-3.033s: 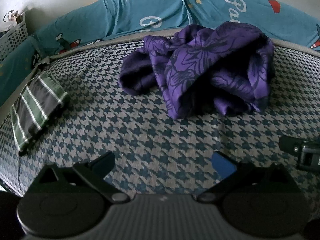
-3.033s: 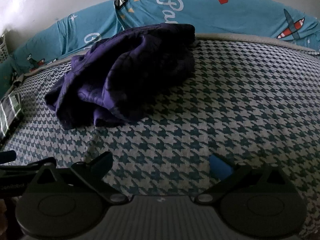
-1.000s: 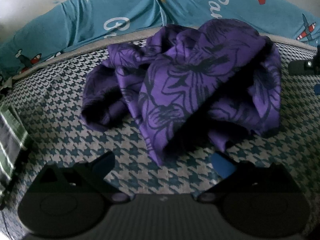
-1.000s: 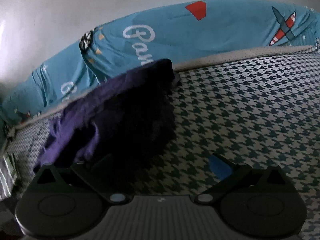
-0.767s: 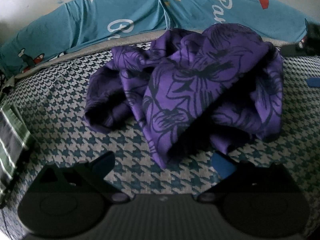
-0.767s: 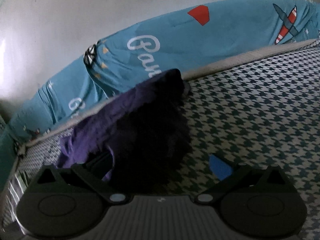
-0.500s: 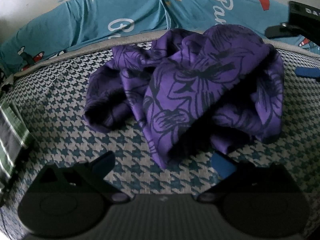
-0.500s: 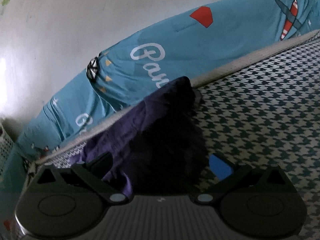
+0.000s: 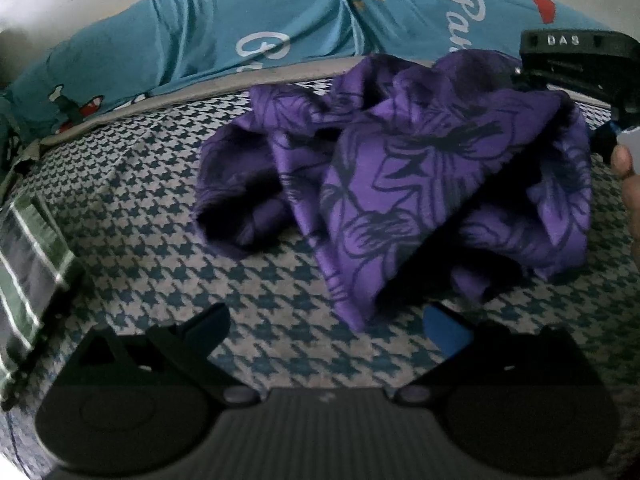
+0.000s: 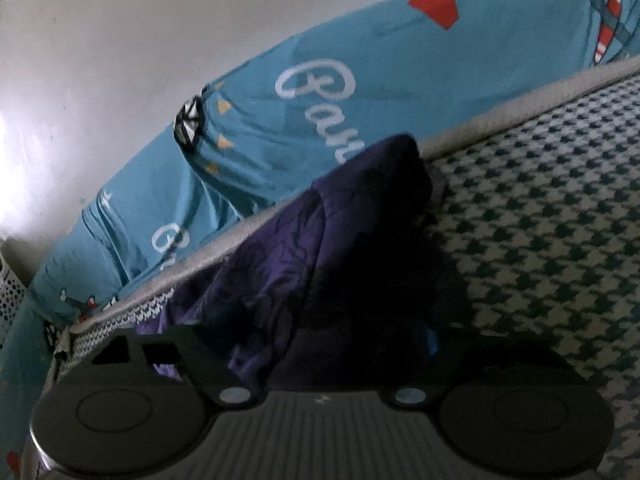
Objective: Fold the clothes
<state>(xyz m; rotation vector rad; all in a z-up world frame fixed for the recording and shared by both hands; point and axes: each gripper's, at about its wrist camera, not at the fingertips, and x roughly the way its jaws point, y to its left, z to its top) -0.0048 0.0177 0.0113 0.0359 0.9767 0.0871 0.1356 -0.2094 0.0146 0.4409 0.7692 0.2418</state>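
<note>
two grippers are in play over the houndstooth bed cover (image 9: 168, 240). my left gripper (image 9: 326, 324) hovers with its jaws spread apart and nothing between them, the near tip of the purple floral garment (image 9: 408, 184) lying just ahead of its fingertips. that garment sits crumpled in a heap on the cover, toward the far edge, close to the teal printed bedding (image 9: 248, 36) along the wall. my right gripper (image 10: 320, 344) has a fold of the garment's right side between its fingers and its jaws are closing on it; the cloth hides the pads, so i cannot tell whether they press it yet. from the left view i see the right gripper's black body at the heap's upper right, with part of a hand (image 9: 629, 184) behind it. a folded green striped garment (image 9: 28, 264) lies at the left edge, well apart.
</note>
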